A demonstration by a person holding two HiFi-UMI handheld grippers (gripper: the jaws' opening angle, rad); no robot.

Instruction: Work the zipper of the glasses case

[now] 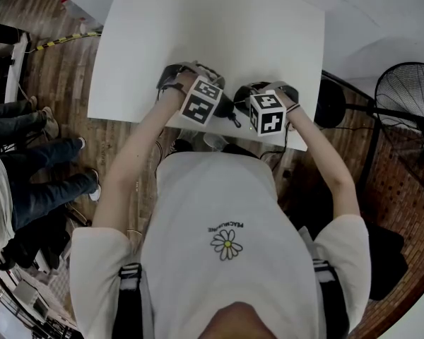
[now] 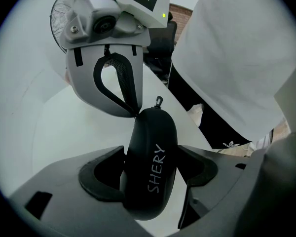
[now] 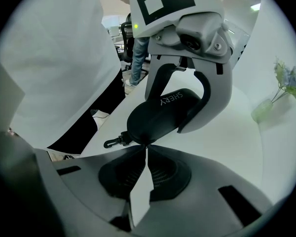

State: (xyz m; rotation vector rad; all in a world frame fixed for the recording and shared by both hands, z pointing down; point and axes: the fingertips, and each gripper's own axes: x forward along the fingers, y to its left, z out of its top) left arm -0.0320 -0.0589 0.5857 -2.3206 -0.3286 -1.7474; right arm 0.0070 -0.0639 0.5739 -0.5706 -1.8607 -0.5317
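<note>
I judged this the start of the zip pull. My left tool (image 2: 153, 177) clamped the glasses case (image 3: 160, 117) across its sides at the counter's (image 1: 212, 34) near edge. My right tool (image 3: 147, 149) was clenched tip to tip at the case's end, presumably on the pull, which I couldn't see. Next called for a steady draw along the seam. The swivel clip (image 3: 113, 142) hung just beside those tips and might snag; a vase (image 3: 264, 110) stood well apart.

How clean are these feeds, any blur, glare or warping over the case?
Head view: sharp, evenly lit, edges curved. Left gripper view: strong fisheye, black corners; glasses case crisp, lettering readable. Right gripper view: same warping, white table glares bright, near jaws slightly soft.
</note>
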